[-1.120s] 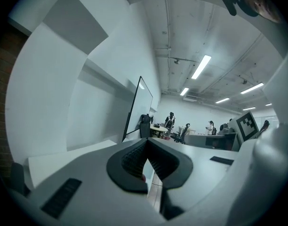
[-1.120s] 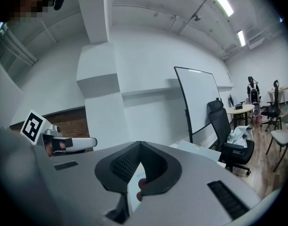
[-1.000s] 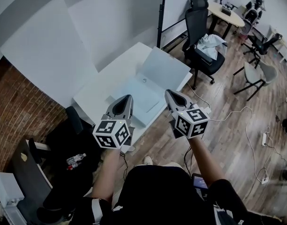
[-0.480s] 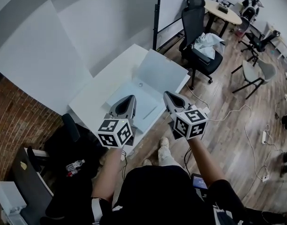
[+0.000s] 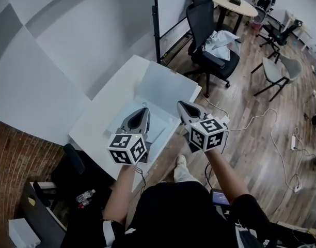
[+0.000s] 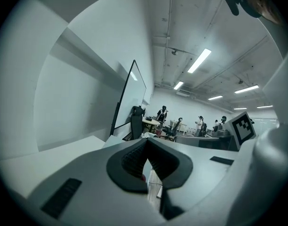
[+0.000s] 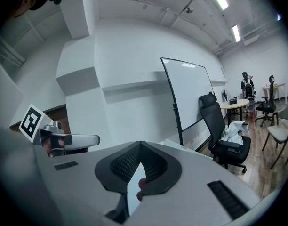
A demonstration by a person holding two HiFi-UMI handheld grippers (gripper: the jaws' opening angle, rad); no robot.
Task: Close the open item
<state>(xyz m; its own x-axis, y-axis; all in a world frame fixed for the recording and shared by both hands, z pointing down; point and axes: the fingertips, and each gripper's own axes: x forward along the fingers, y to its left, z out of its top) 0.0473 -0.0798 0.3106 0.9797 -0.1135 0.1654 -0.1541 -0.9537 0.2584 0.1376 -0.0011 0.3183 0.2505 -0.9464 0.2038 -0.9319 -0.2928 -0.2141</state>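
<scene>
While standing at the white table [image 5: 104, 123], held the left gripper [image 5: 143, 110] clenched and empty above its near half. Saw the open flat case [image 5: 166, 82] lying on the table's far-right part, lid raised. Held the right gripper [image 5: 182, 104] clenched, empty, over the table's right edge.

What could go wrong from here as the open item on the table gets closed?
The left gripper and right gripper both have shut jaws, so they can probably only push the raised lid, and it may drop hard. The open item lies at the near edge of the table, so a push could slide it off.
</scene>
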